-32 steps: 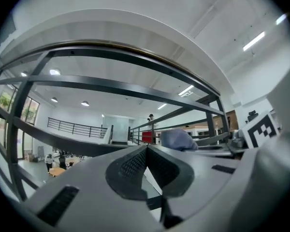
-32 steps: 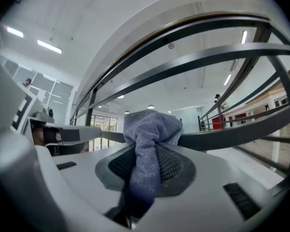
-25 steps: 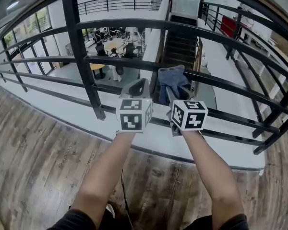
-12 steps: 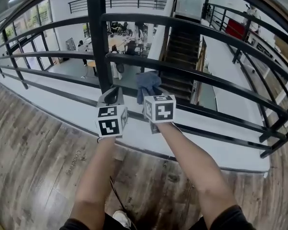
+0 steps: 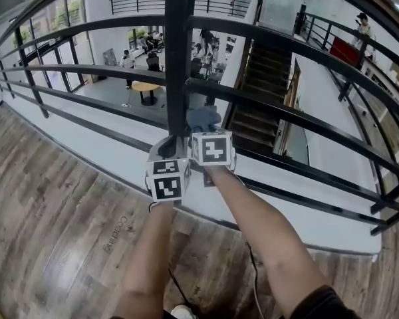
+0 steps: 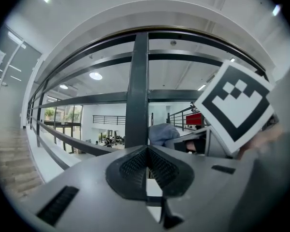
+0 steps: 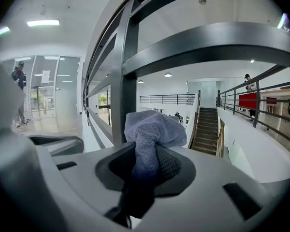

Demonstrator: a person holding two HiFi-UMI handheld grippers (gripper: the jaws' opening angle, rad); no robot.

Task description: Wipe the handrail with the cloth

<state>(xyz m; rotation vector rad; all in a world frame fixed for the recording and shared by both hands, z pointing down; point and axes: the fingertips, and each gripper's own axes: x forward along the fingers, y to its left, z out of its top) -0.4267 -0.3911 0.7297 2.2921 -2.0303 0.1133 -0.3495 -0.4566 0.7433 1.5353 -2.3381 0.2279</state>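
Observation:
A black metal railing runs across the head view, with a thick upright post in the middle. A blue-grey cloth is bunched just right of that post, at the height of a middle bar. My right gripper is shut on it, and the cloth bulges out above the jaws in the right gripper view. Just left and nearer me, my left gripper faces the post. It is shut with nothing between its pads. The cloth shows beyond it.
Wooden floor lies on my side of the railing, bordered by a white ledge. Beyond the bars is a drop to a lower floor with tables and people, and a dark staircase. A person stands on the far balcony.
Both grippers have moved left along the railing, the right one carrying the cloth, and now sit at the upright post. The left gripper has stayed shut and empty.

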